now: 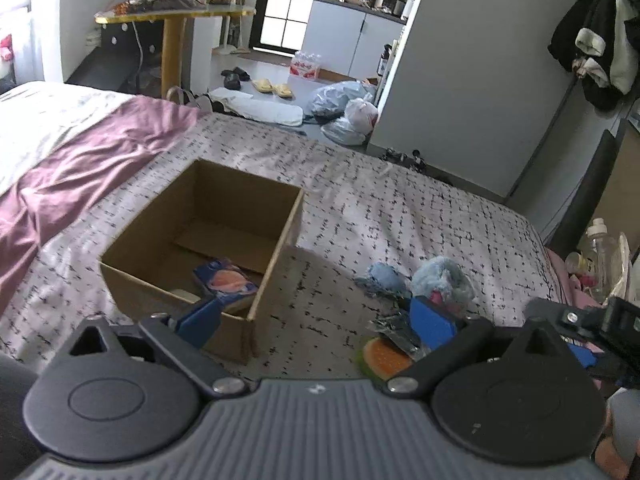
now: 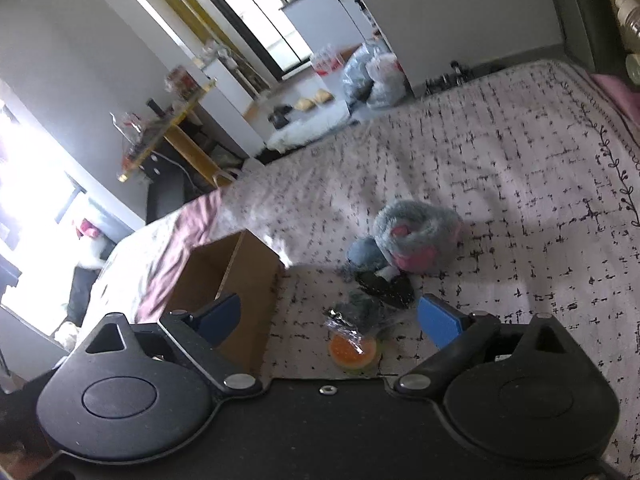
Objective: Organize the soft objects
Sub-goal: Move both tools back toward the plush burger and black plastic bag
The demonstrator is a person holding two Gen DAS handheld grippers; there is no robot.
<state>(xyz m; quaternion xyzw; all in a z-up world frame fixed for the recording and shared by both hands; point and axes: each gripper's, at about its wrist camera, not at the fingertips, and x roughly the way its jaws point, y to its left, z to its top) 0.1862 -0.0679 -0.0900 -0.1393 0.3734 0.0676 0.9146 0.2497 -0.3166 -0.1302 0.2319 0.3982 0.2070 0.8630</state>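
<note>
Watermelon squishy (image 2: 353, 350) just ahead of my right tongs (image 2: 332, 316), both tongs spread, empty. Crinkly wrapper (image 2: 352, 312) may snag pad. Blue plush (image 2: 416, 236) beyond; box (image 1: 200, 240) left, under left tongs (image 1: 316, 316). Risk: pinching bedsheet (image 2: 500, 184).

At centre frame a brown cardboard box (image 1: 200, 240) sits on a bed sheet (image 1: 400, 208) of pale pink with black dashes. Right of it, a blue-grey plush toy (image 1: 442, 280) with pink patches; below, an orange-and-green squishy slice (image 1: 384, 358). Mauve blanket (image 1: 80, 160) upper left.

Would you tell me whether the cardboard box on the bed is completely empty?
No: in the left wrist view the cardboard box already holds a blue packet lying on its floor.
</note>
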